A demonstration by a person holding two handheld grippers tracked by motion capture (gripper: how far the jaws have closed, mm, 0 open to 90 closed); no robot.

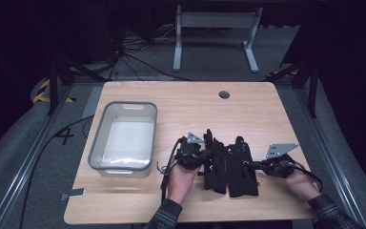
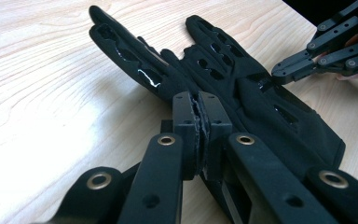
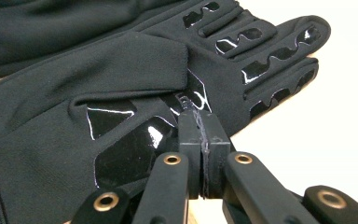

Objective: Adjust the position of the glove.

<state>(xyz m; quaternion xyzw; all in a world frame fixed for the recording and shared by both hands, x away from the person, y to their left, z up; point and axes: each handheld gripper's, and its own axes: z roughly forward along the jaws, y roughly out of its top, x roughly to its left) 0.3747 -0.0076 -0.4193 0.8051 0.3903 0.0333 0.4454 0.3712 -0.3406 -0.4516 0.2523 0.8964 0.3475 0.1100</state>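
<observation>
Two black gloves with glossy grip patches lie side by side and overlapping on the wooden table (image 1: 195, 109). My left gripper (image 1: 208, 155) (image 2: 198, 102) is at the left glove (image 1: 216, 169) (image 2: 130, 60), shut with a pinch of its fabric at the tips. That glove's fingers stand slightly off the wood. My right gripper (image 1: 248, 164) (image 3: 199, 119) comes in from the right, shut, with its tips against the palm of the right glove (image 1: 240, 176) (image 3: 121, 70) by a folded flap. Whether it pinches fabric I cannot tell. In the left gripper view the right gripper (image 2: 284, 72) touches the right glove (image 2: 270, 112).
A grey-rimmed translucent bin (image 1: 124, 105) stands on the table's left half, a short way left of my left hand. A round cable hole (image 1: 224, 94) sits near the far edge. Bare wood lies beyond the gloves, and the near table edge is close behind both hands.
</observation>
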